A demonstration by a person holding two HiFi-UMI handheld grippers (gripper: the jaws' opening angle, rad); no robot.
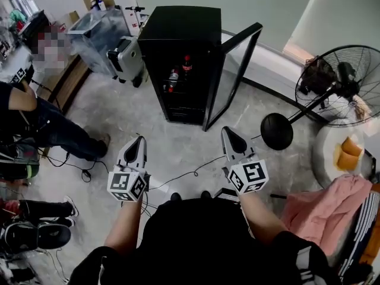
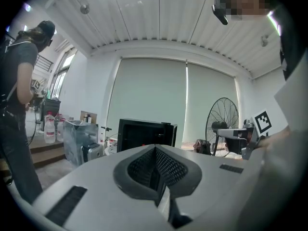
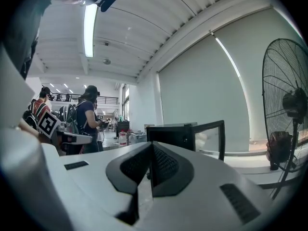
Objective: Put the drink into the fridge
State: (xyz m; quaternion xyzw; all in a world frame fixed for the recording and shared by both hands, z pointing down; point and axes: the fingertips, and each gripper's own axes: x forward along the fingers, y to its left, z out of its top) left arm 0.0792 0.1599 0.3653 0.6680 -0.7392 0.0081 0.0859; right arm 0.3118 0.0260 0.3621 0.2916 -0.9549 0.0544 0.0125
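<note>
A black fridge (image 1: 178,58) stands ahead with its glass door (image 1: 234,76) swung open to the right. Two cola bottles (image 1: 180,73) stand on a shelf inside. My left gripper (image 1: 138,140) and right gripper (image 1: 230,133) are held in front of me, well short of the fridge, both shut and empty. In the left gripper view the jaws (image 2: 155,170) meet with the fridge (image 2: 144,134) beyond them. From the right gripper view its gripper (image 3: 150,167) is shut too, and the fridge (image 3: 173,134) with its open door (image 3: 211,138) lies ahead.
A standing fan (image 1: 338,85) with a round base (image 1: 276,131) stands right of the fridge. A small round table (image 1: 323,159) and pink cloth (image 1: 320,203) are at the right. A person (image 1: 41,123) stands at left; a plastic bin (image 1: 98,37) and cables (image 1: 178,177) lie on the floor.
</note>
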